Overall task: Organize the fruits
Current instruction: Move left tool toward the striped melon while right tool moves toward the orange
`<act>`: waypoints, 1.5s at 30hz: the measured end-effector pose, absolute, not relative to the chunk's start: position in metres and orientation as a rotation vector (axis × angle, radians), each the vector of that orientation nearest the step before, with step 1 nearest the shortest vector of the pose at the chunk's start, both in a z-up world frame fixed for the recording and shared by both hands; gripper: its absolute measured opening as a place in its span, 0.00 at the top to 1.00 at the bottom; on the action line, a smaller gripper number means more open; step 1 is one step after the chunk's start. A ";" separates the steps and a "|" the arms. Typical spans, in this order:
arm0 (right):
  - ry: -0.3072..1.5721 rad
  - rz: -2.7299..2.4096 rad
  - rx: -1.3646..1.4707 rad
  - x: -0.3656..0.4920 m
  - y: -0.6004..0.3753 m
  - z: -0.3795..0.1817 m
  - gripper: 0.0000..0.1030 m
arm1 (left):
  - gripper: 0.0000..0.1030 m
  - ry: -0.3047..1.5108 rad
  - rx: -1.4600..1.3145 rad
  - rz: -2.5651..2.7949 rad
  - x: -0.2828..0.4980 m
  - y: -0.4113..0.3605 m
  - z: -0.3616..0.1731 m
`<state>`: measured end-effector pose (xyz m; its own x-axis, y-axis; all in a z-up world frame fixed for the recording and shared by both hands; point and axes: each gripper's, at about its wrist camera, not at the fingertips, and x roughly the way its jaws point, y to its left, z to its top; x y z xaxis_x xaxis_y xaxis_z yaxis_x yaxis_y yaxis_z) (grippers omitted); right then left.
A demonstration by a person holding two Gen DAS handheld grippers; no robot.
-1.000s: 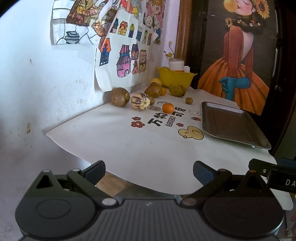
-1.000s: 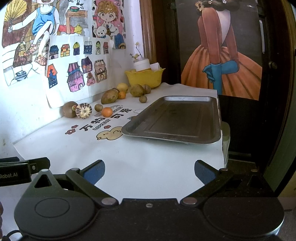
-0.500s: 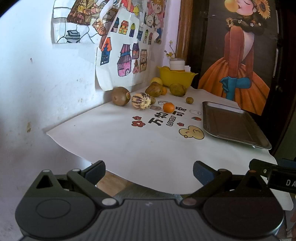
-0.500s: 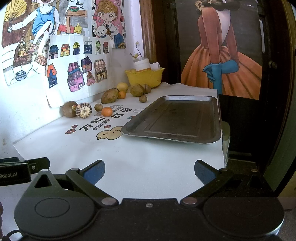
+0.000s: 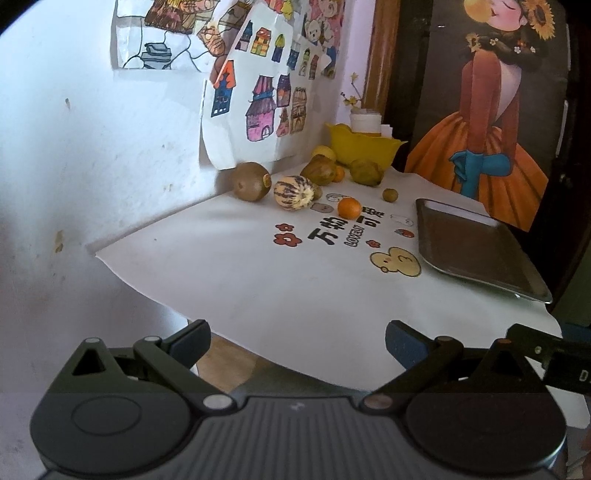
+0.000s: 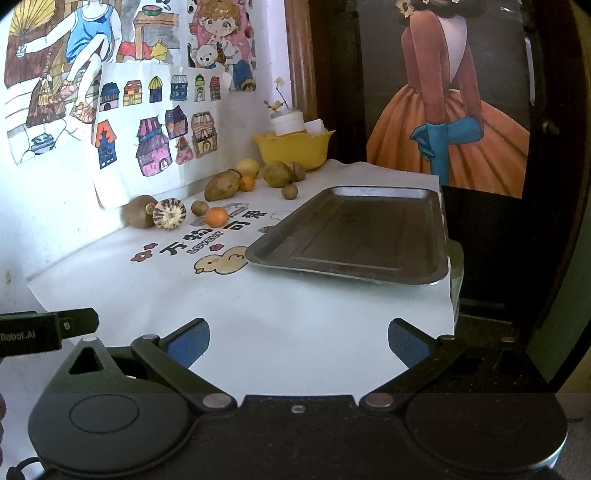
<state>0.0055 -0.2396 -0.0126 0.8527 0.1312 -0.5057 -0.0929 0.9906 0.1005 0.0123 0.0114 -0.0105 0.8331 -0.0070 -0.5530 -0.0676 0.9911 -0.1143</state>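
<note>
Nothing has shifted since a second ago: both my left hand-held gripper [image 5: 297,341] and right hand-held gripper [image 6: 298,341] hang released at the near counter [image 6: 295,306] edge, while the small orange [image 6: 216,216], light, firm, roll-prone, sits far left of the tray [image 6: 354,236], best pinched across its middle.

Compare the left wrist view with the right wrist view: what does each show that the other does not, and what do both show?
Only the left wrist view shows the bare wall left of the table and the wooden floor under the cloth's edge. Only the right wrist view shows the tray's whole rim, the table's right edge, and the fan drawing on the wall. Both show the open left tongs or open right tongs, holding nothing, the striped fruit, the orange, the yellow bowl and the house drawing.
</note>
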 end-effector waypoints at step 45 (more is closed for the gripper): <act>0.706 0.758 -0.365 0.274 -0.143 0.029 0.23 | 0.14 0.717 -0.459 -0.005 0.254 0.067 -0.001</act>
